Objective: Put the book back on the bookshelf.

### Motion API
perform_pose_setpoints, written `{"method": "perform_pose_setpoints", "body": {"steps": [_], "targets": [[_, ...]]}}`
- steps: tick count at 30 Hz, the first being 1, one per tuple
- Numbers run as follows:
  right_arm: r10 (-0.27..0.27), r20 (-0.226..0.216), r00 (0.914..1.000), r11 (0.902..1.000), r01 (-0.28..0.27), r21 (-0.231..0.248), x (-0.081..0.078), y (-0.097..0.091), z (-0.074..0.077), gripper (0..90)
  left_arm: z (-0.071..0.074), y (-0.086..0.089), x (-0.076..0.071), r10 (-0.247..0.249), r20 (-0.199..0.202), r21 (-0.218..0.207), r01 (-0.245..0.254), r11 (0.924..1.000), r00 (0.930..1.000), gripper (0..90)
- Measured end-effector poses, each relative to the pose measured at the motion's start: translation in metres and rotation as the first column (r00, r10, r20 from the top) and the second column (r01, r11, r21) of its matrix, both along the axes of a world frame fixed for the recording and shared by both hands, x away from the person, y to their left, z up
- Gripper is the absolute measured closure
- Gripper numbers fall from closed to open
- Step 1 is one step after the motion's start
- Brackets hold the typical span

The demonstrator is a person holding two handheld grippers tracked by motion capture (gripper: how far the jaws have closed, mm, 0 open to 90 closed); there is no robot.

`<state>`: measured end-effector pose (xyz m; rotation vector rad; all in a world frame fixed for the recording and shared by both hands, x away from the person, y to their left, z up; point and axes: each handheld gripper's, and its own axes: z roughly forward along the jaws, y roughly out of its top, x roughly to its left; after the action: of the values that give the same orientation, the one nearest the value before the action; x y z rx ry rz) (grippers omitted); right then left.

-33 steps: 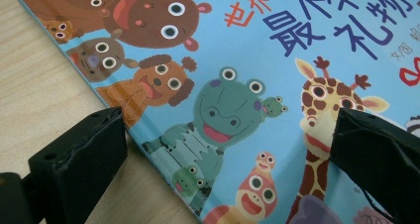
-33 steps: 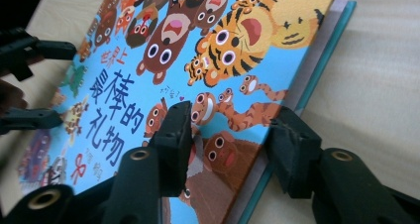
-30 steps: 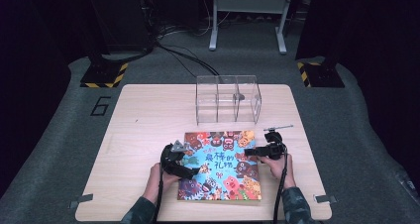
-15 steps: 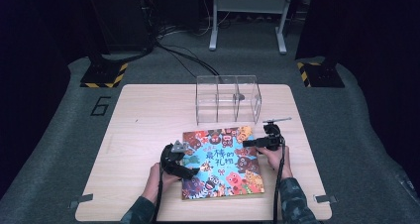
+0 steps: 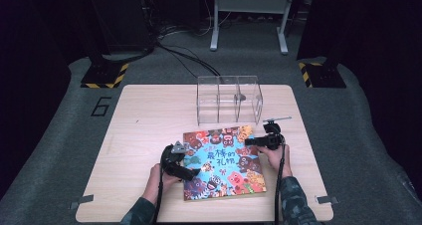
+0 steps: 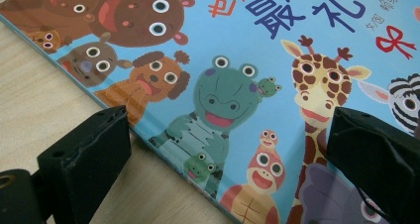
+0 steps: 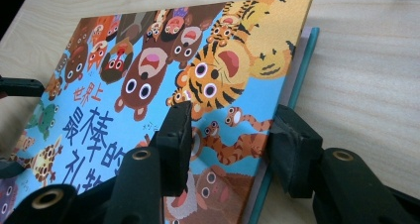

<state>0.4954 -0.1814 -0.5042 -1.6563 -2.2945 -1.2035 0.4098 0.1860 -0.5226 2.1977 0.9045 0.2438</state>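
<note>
High view: bright blue picture book [image 5: 224, 163], cartoon animals crowding its cover.

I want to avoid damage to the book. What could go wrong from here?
The right gripper has just been closing on the lifted cover near its edge; it might slip out or crease. The left gripper stands open over the book's other edge and may not hold it, so the book could slide on the table.

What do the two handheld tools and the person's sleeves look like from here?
Both are black two-jaw tools. The left tool carries a grey three-cornered plate on top; the right tool has a thin rod sticking out near its top. A black cable trails back from each along the forearm. The sleeves are dark green camouflage.
</note>
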Motion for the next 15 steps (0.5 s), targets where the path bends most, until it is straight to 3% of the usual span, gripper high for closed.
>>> {"method": "perform_pose_setpoints", "body": {"steps": [5,10,15], "targets": [[0.006,0.025,0.9997,0.9999,-0.006,-0.012,-0.008,-0.003,0.002,55.9,0.001,0.0,0.0,-0.007,-0.016,-0.015,0.006,0.9999,0.9999,3.0],[0.026,0.042,0.9988,0.9983,-0.029,0.051,-0.025,-0.014,0.002,59.7,0.001,0.001,0.0,-0.009,-0.025,-0.024,0.008,0.9997,0.9997,3.0],[0.036,0.09,0.9953,0.9976,-0.041,0.055,-0.032,-0.017,0.005,60.2,0.002,0.002,0.002,0.01,-0.067,-0.067,-0.015,0.9977,0.9977,1.8]]}}
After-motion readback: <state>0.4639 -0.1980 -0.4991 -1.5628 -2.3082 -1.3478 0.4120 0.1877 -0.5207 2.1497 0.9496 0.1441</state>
